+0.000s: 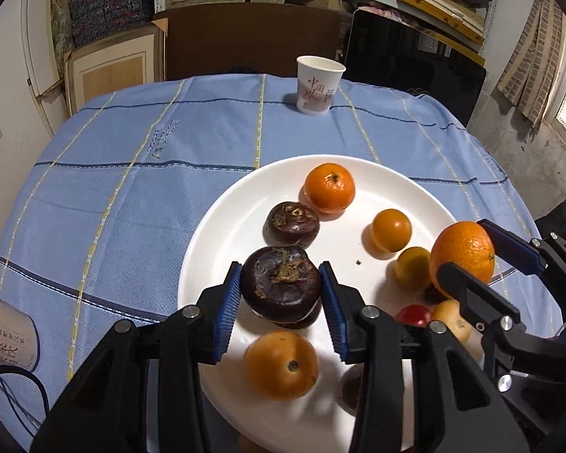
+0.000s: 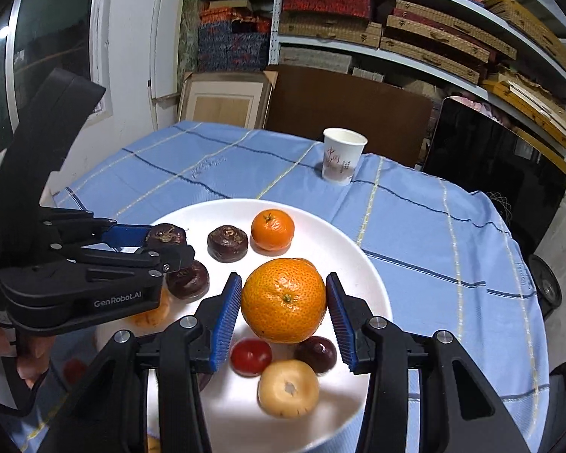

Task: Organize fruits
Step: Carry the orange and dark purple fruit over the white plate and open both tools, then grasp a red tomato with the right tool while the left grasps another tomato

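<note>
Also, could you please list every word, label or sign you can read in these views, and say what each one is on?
"GenRobot.AI": white print on the left gripper.
Paper cup: red Chinese characters, too blurred to read.
Tablecloth: a woven line of text, too small to read.
Cylinder at the left edge: dark Chinese characters, too distorted to read.

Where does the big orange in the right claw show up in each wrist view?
Left wrist view: big orange at the right edge, between the right claw's fingers, above the white plate.
Right wrist view: big orange at centre, between the blue pads.
Shared landmark: the paper cup at the table's far side.
</note>
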`<action>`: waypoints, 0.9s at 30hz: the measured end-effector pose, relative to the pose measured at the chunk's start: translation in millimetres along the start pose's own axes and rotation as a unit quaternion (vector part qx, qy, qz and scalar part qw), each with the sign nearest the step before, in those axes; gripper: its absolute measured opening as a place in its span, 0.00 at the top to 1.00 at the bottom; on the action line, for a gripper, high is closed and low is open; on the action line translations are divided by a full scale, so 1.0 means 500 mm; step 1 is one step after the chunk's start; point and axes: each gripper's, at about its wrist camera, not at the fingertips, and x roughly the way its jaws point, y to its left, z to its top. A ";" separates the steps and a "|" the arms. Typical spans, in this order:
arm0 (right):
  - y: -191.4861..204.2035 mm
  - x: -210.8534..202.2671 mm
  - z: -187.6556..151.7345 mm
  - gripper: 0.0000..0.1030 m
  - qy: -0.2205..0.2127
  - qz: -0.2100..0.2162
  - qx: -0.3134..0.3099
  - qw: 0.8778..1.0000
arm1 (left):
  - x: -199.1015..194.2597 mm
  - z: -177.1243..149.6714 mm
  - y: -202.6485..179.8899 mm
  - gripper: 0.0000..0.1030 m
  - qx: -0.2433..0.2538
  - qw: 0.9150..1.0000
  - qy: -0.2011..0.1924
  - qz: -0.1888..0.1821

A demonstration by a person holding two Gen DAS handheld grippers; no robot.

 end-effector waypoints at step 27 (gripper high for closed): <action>0.059 -0.200 -0.270 0.40 0.045 -0.027 0.044 0.998 | -0.308 -0.336 0.038 0.11 0.030 0.998 -0.040 -0.024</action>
